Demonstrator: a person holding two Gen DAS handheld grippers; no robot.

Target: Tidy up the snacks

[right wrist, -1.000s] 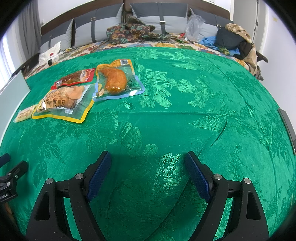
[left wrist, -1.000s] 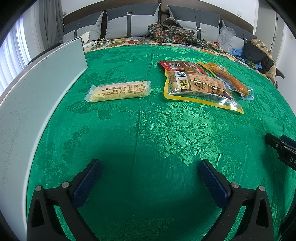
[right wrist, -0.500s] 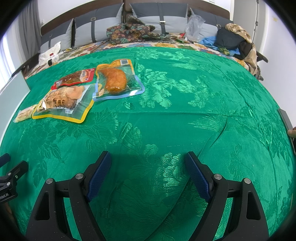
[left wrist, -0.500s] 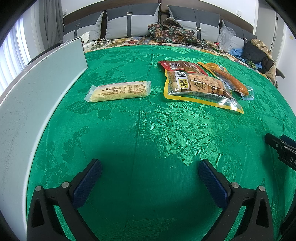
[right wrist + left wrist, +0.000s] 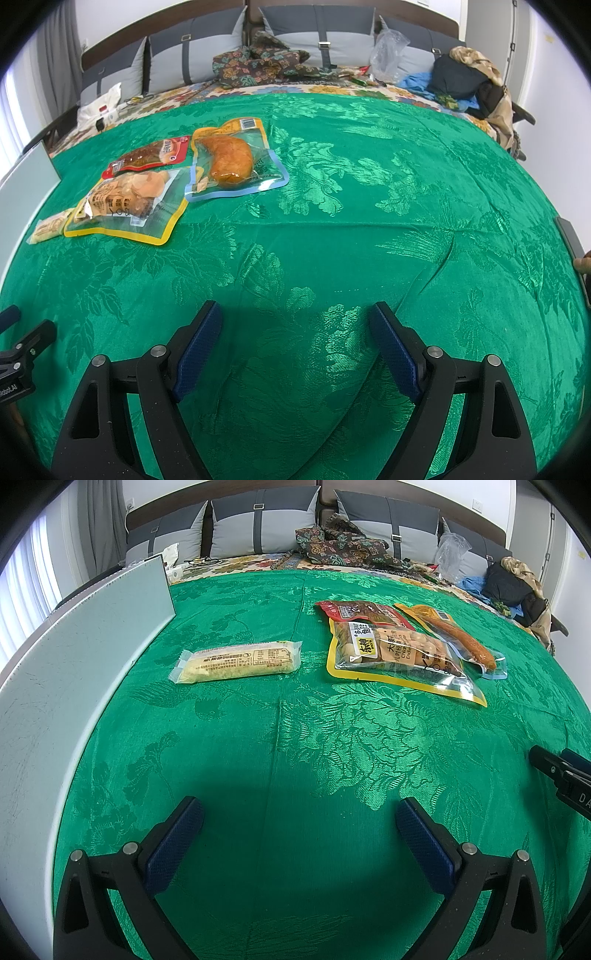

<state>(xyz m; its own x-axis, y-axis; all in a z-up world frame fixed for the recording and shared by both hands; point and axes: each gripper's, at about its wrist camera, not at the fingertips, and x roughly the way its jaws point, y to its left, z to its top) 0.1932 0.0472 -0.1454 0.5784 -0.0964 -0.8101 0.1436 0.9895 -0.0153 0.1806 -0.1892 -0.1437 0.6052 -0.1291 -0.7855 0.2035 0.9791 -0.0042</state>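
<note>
1. Left gripper [image 5: 299,825]: jaws standing wide apart, gripping nothing, hovering over bare green cloth [image 5: 295,738]; blue pads [image 5: 173,843] facing inward.
2. Right gripper [image 5: 295,339]: jaws likewise spread, nothing btwn them, hanging above the same cloth near a diagonal crease.
3. Pale yellow snack bar pkt [image 5: 236,661]: lying flat well ahead of left gripper, slightly left of its centre line, apart from the other pkts. In right view only its end is showing, far ahead-left, tucked beside the yellow-edged pouch.
4. Yellow-edged pouch [image 5: 399,657]: lying ahead-right of left gripper; clear window w/ light brown pieces, printed label. Ahead-left of right gripper.
5. Red pkt [image 5: 364,612]: sitting just beyond the yellow-edged pouch, its near edge going under that pouch.
6. Blue-edged clear pouch [image 5: 236,162]: holding an orange-brown piece; lying ahead-left of right gripper, just right of red pkt and overlapping the yellow-edged pouch corner. Farthest right of the group from left gripper.
7. White panel [image 5: 66,672]: standing upright along left side of left gripper, running away from it.
8. Grey cushions [image 5: 258,524]: lining up far ahead, w/ patterned fabric [image 5: 343,546] heaped in front.
9. Dark bag & clothes [image 5: 465,85]: piling far ahead-right of right gripper.
</note>
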